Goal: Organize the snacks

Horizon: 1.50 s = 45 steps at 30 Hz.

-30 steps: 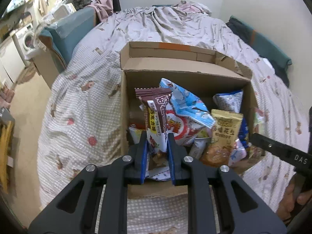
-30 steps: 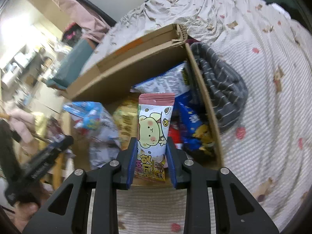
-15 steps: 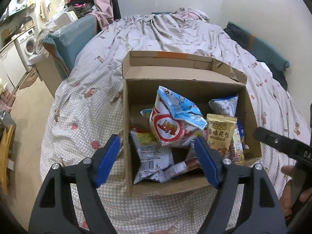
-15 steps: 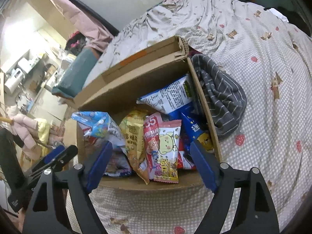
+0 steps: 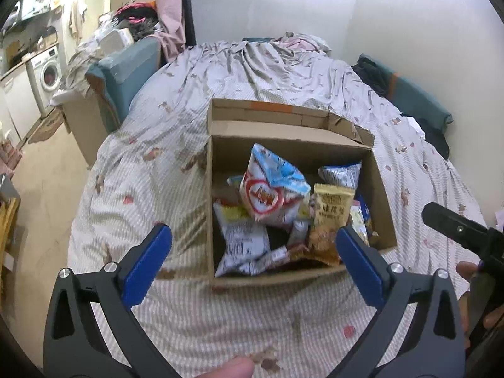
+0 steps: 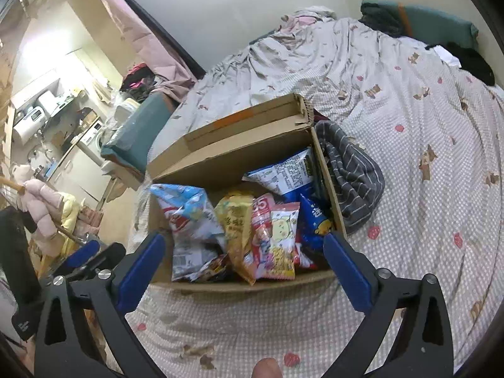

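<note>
An open cardboard box point(image 5: 217, 145) stands on the bed, filled with several snack packets. A blue-and-white bag with a red ring point(image 5: 271, 189) stands at its middle and a yellow peanut packet point(image 5: 330, 220) leans at the right. In the right wrist view the box point(image 6: 220, 163) holds a pink packet with a cartoon face point(image 6: 282, 239) and a blue bag point(image 6: 312, 220). My left gripper point(image 5: 253, 249) is open and empty, above the box's near edge. My right gripper point(image 6: 244, 252) is open and empty, also above the near edge.
The checked bedsheet point(image 5: 151, 163) surrounds the box. A grey striped cloth point(image 6: 349, 170) lies against the box's right wall. A teal cushion point(image 5: 126, 72) and a washing machine point(image 5: 47, 72) are to the left, off the bed. Dark clothes point(image 6: 472, 60) lie far right.
Both grippers opened and let go of their packets, the brown one on the left and the pink one on the right. Both packets now lie in the box. Both grippers drew back and up.
</note>
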Available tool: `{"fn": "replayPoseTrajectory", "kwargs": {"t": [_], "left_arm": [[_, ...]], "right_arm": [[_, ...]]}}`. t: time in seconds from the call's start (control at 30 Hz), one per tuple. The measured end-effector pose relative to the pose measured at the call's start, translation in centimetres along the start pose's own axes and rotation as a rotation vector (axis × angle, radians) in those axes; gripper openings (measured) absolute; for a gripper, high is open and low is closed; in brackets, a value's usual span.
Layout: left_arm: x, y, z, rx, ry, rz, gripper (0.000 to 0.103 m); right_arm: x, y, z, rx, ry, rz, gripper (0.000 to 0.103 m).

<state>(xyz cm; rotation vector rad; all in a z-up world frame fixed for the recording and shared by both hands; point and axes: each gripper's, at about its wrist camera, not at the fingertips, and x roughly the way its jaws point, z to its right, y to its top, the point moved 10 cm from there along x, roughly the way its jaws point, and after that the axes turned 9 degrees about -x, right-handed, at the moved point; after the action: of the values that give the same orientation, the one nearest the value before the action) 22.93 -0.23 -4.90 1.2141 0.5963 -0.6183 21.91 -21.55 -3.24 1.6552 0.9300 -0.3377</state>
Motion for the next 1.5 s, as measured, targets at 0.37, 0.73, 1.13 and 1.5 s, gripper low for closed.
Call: {"fn": "replayPoseTrajectory", "kwargs": {"t": [0.37,0.73,1.13,1.5], "left_arm": [[-4.2,-3.1,-2.7,-0.034,0.052,0.004,0.103],[-6.4,-7.1,-1.3,0.033,0.071,0.03,0.103],[-7.0,-6.7,-0.8,0.045,0.08,0.083,0.103],[-6.7,-6.9,-0.6,0.047,0.077,0.076,0.103]], "right_arm": [[-4.3,-4.0,-1.1,-0.029,-0.042,0.013,0.103],[-5.3,-7.8,-1.7,-0.079,-0.128,0.006,0.103],[-4.6,-7.4,-2.3,-0.158,-0.196,0.031,0.103],[-4.6,-7.4,-2.5,-0.17,-0.202,0.031,0.103]]}}
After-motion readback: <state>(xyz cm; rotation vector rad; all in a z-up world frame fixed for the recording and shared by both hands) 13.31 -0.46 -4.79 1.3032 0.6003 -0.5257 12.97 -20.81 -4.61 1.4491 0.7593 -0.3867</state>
